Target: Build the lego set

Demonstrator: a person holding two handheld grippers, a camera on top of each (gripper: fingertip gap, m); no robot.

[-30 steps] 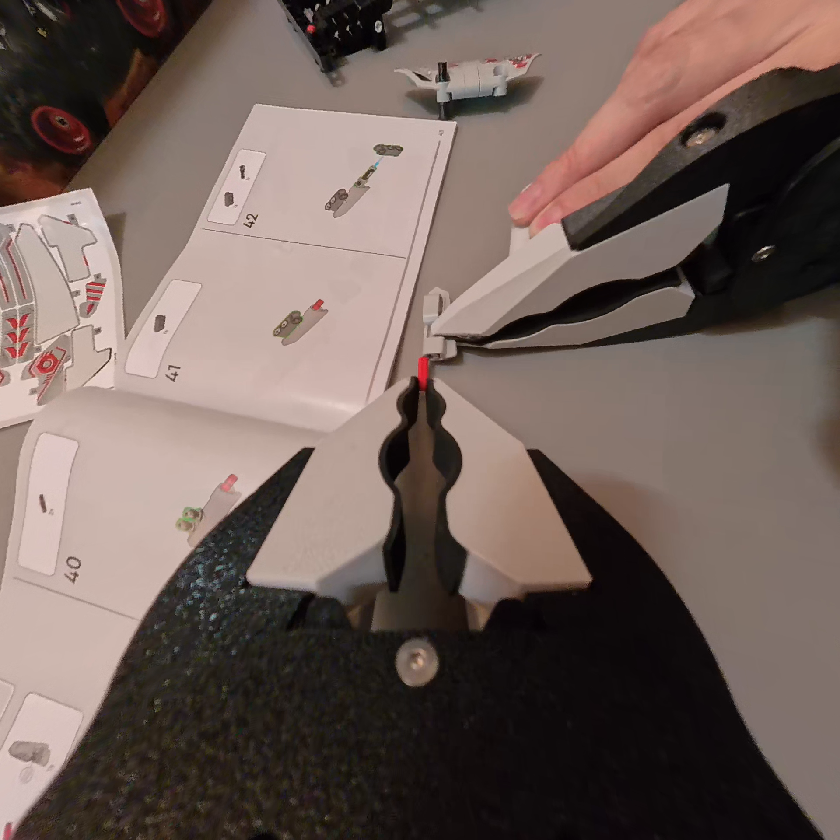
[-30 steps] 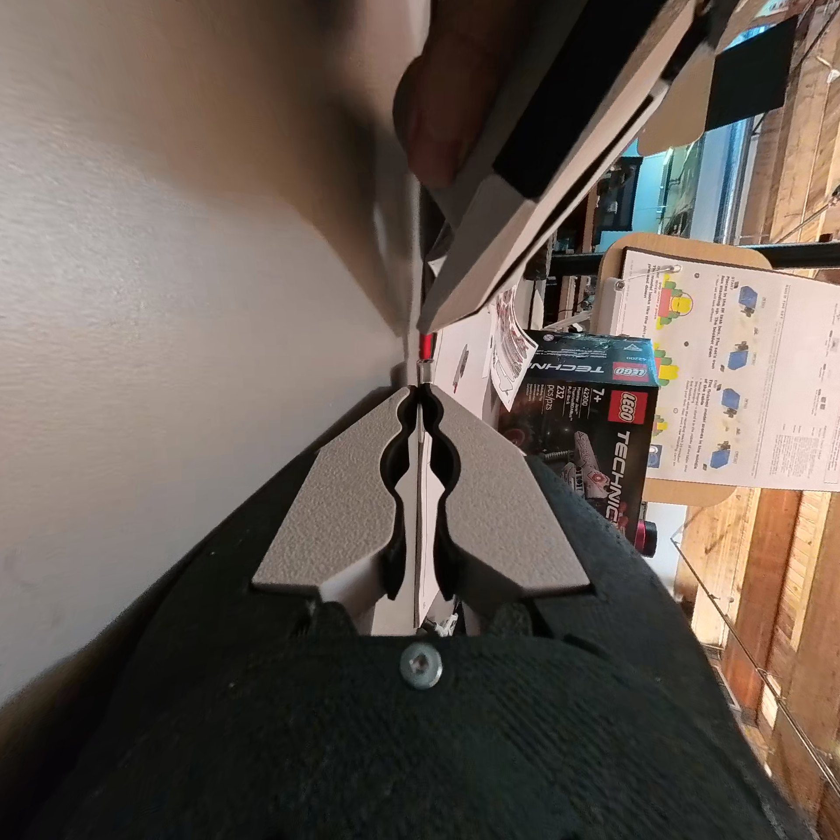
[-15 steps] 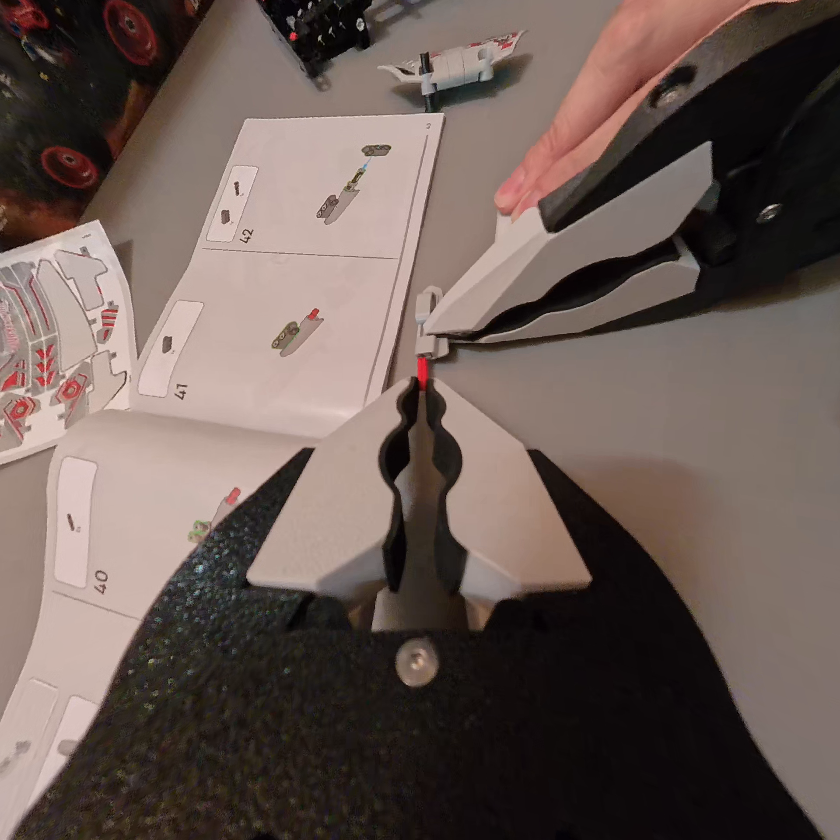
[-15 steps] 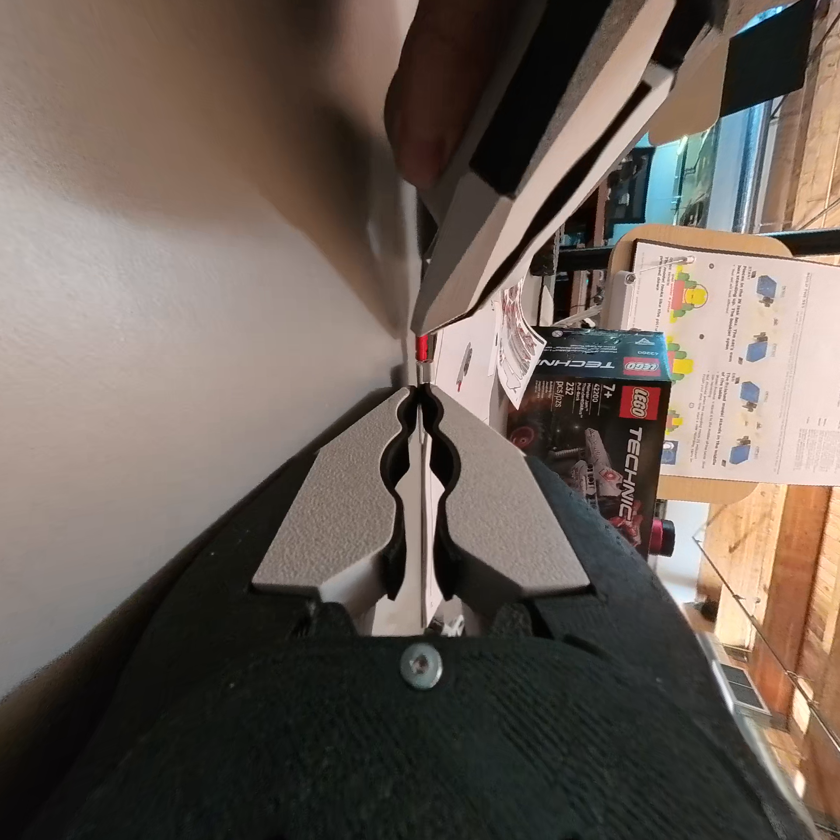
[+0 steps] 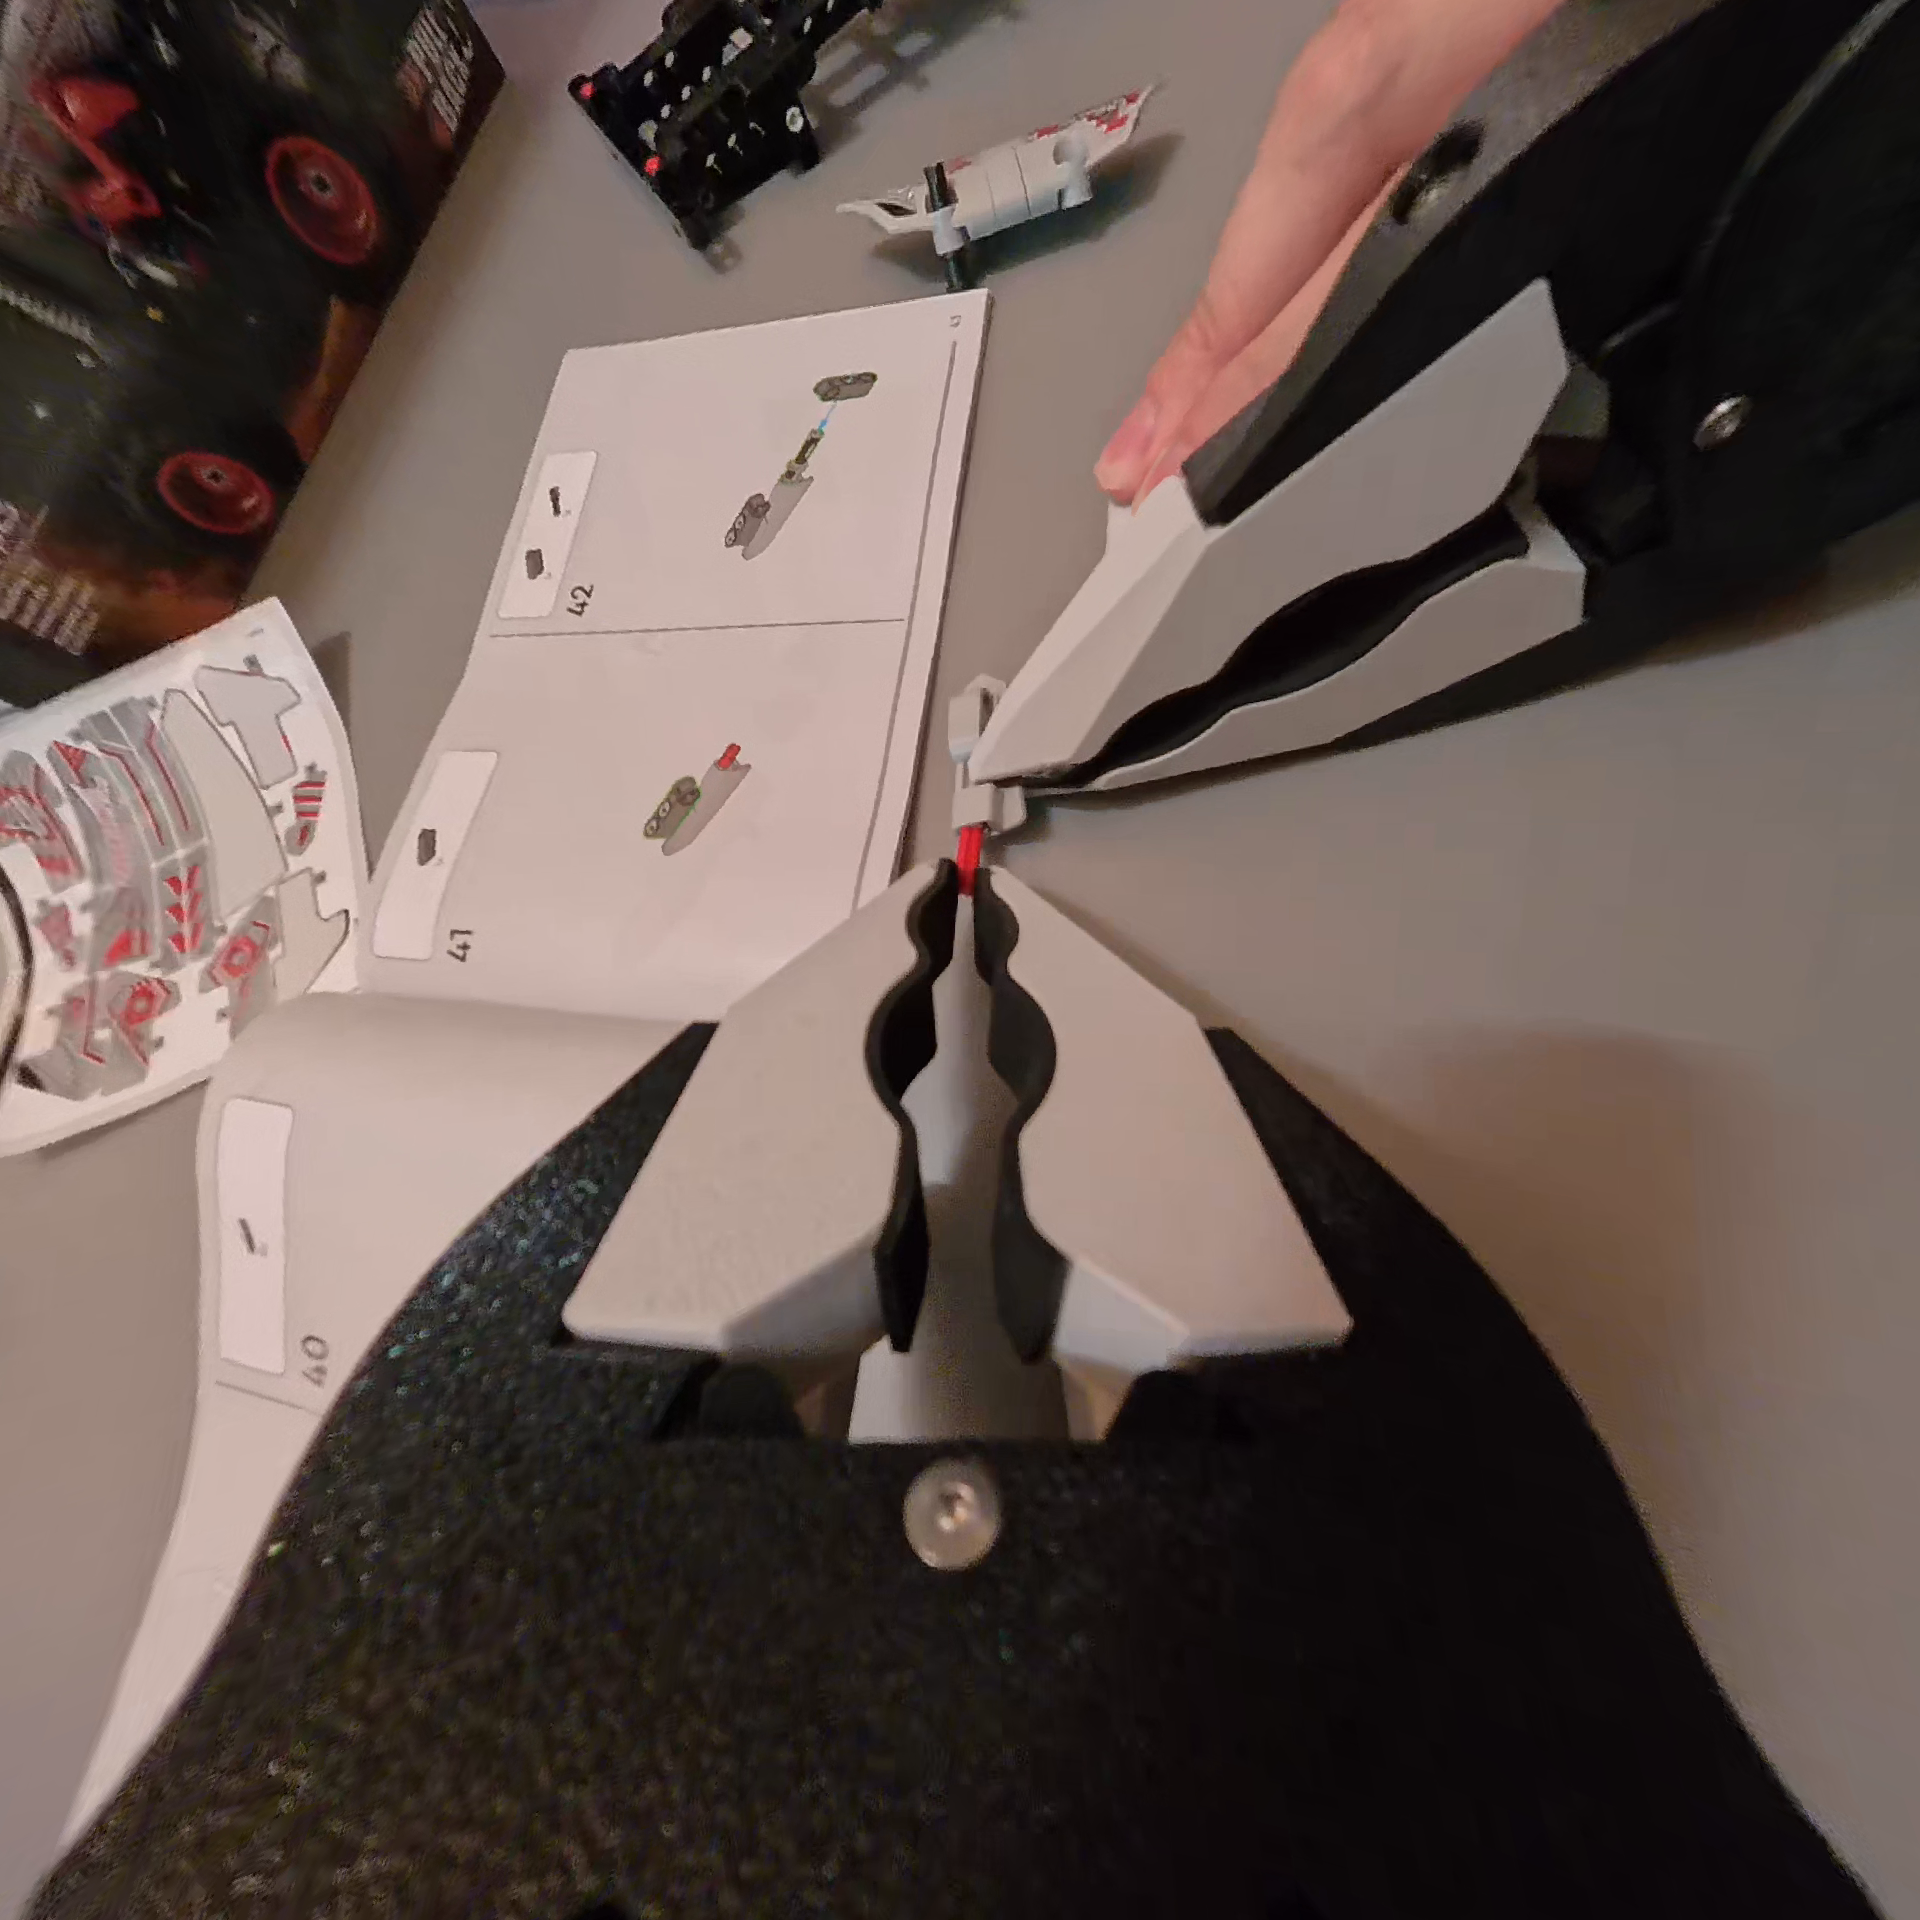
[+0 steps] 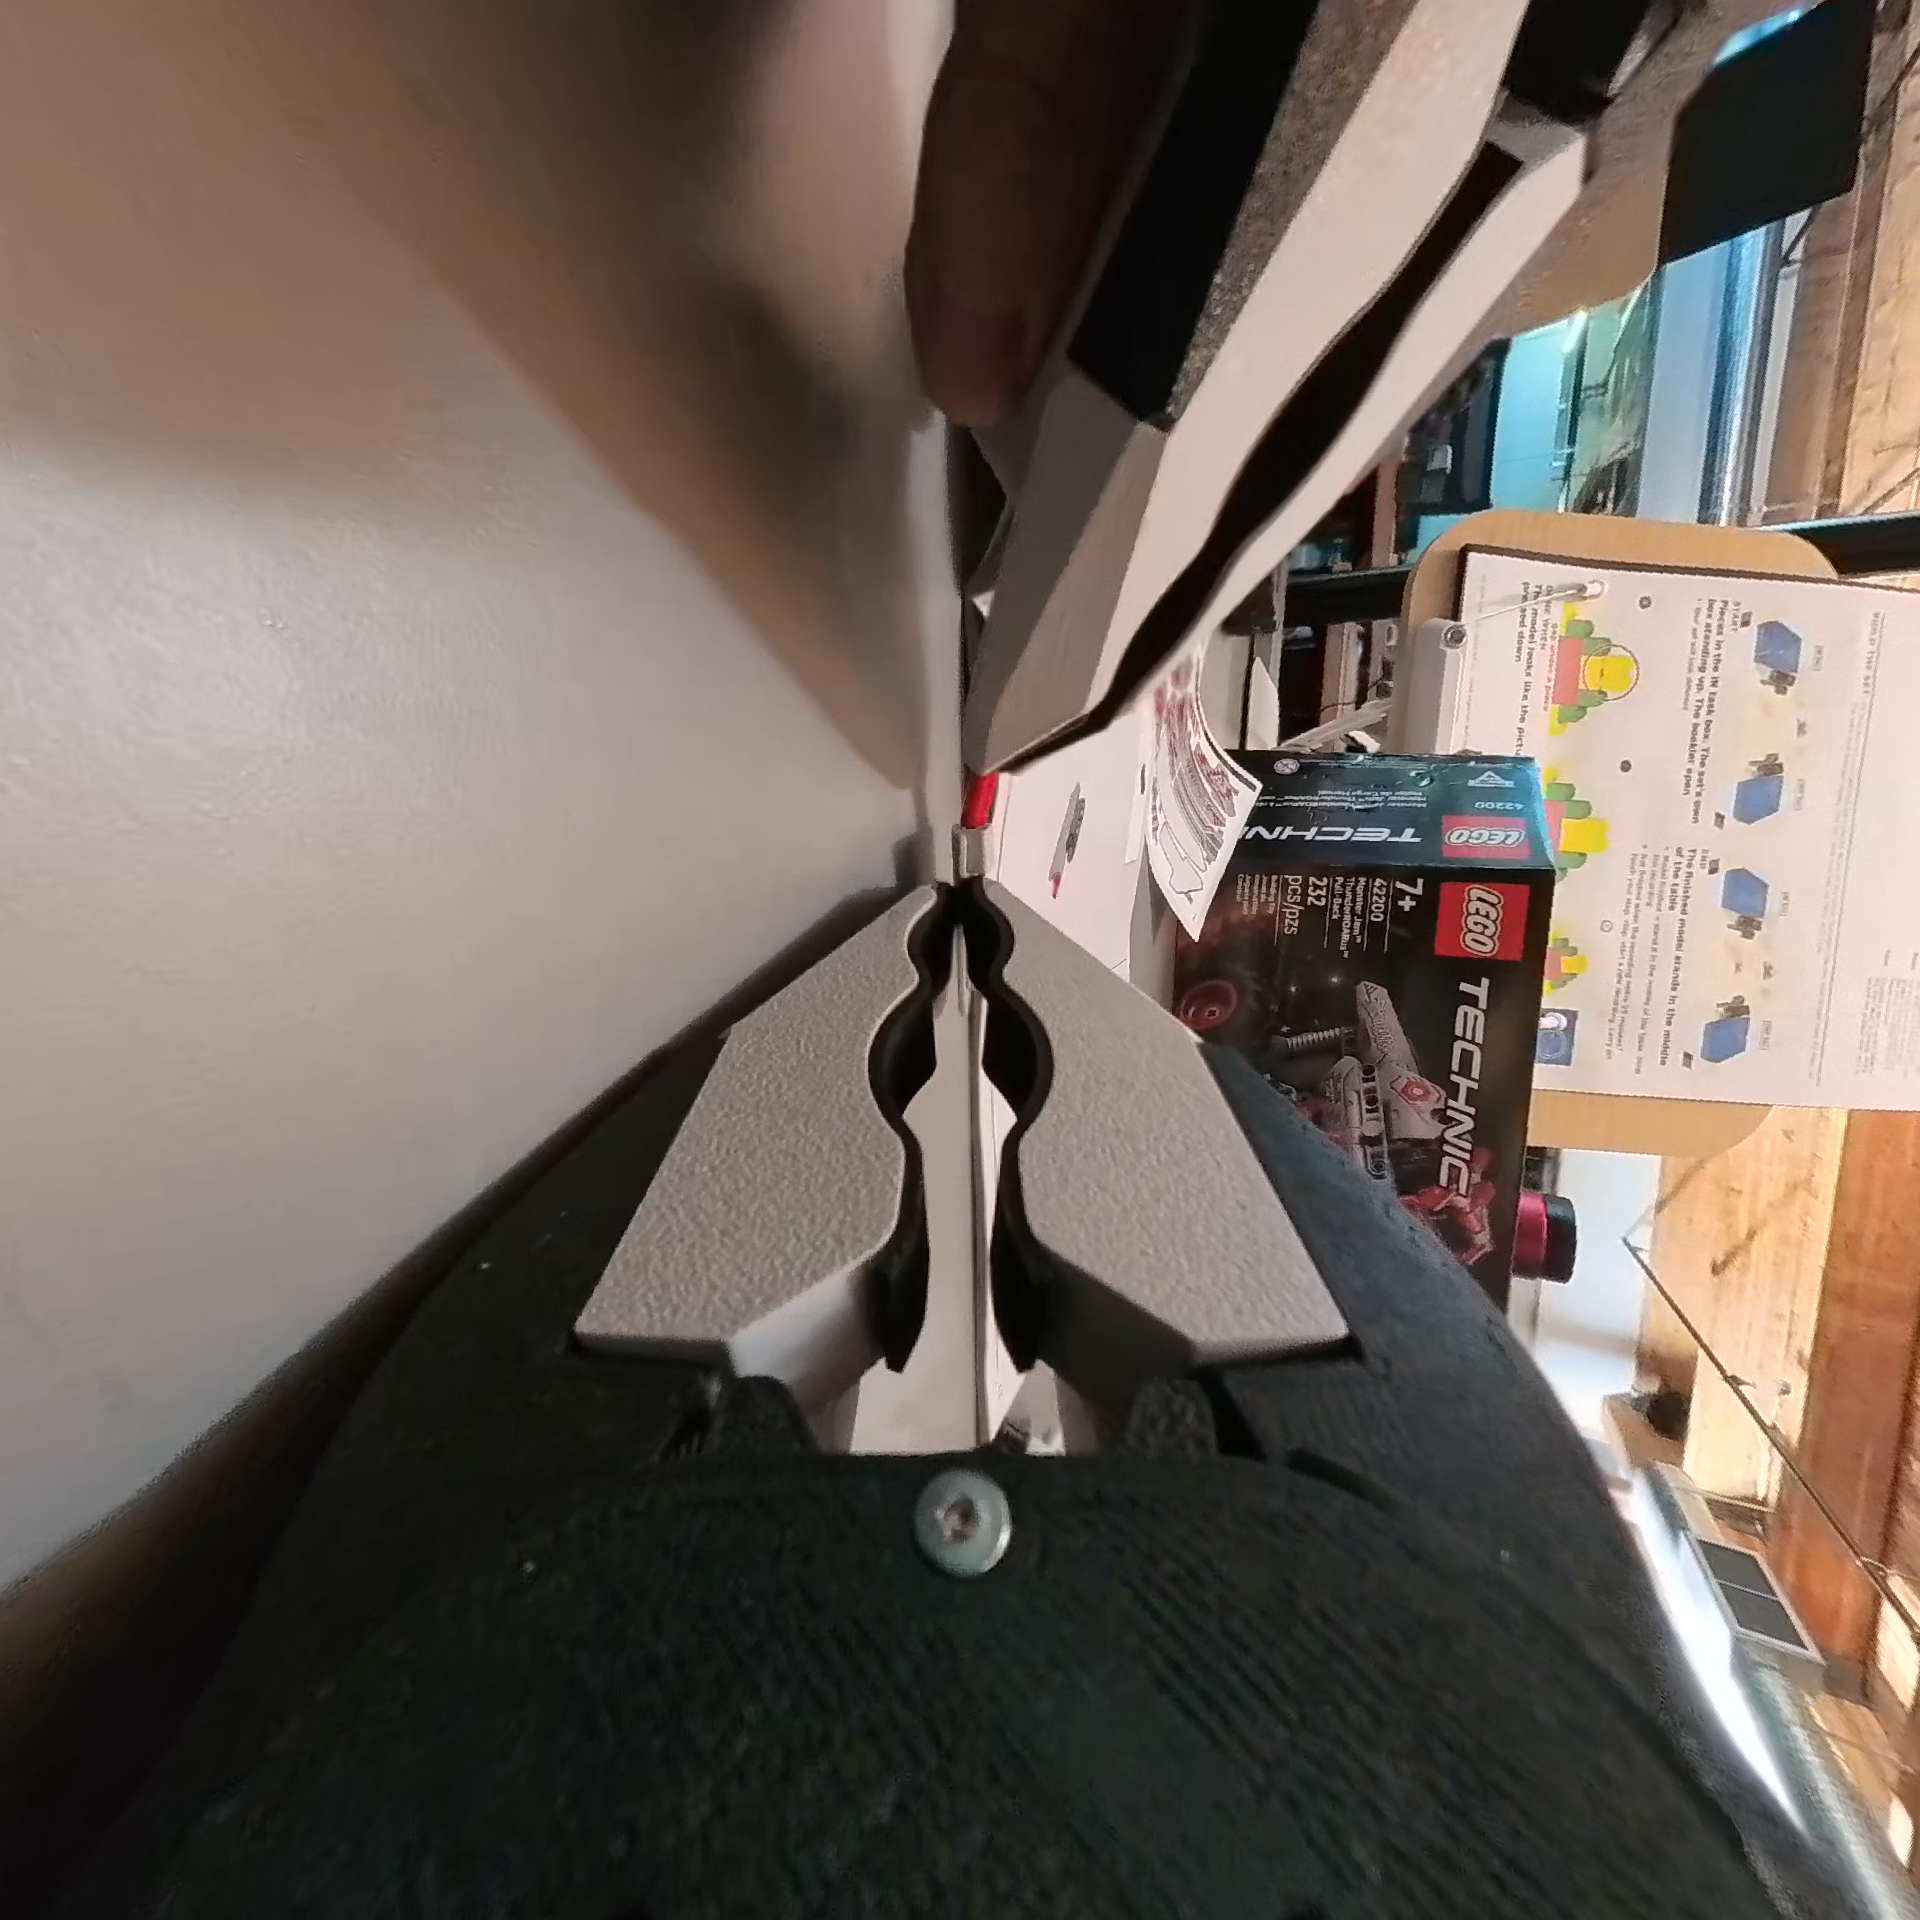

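In the left wrist view, my left gripper (image 5: 966,881) is shut on a thin red pin (image 5: 968,854) that sticks out past its tips. My right gripper (image 5: 992,779) comes in from the right, lying low over the grey table (image 5: 1455,987), and is shut on a small light grey Lego piece (image 5: 977,727). The red pin meets the underside of that grey piece. In the right wrist view, my right gripper (image 6: 961,888) pinches the grey piece (image 6: 966,847). The red pin (image 6: 979,800) sits just beyond it under the left gripper's tips (image 6: 992,753).
An open instruction booklet (image 5: 727,623) lies left of the grippers, with a sticker sheet (image 5: 156,862) and the set's box (image 5: 156,260) further left. A black chassis (image 5: 717,135) and a white winged subassembly (image 5: 1008,177) sit at the back. A hand (image 5: 1299,260) holds the right gripper. Both grippers' tips are close together, under 4 cm apart. My right gripper's tips are some 15 centimetres from the white winged subassembly (image 5: 1008,177).
Both grippers stay shut and tip to tip. The right gripper has tilted up more steeply, and the left view has swung so more of the box and chassis shows.
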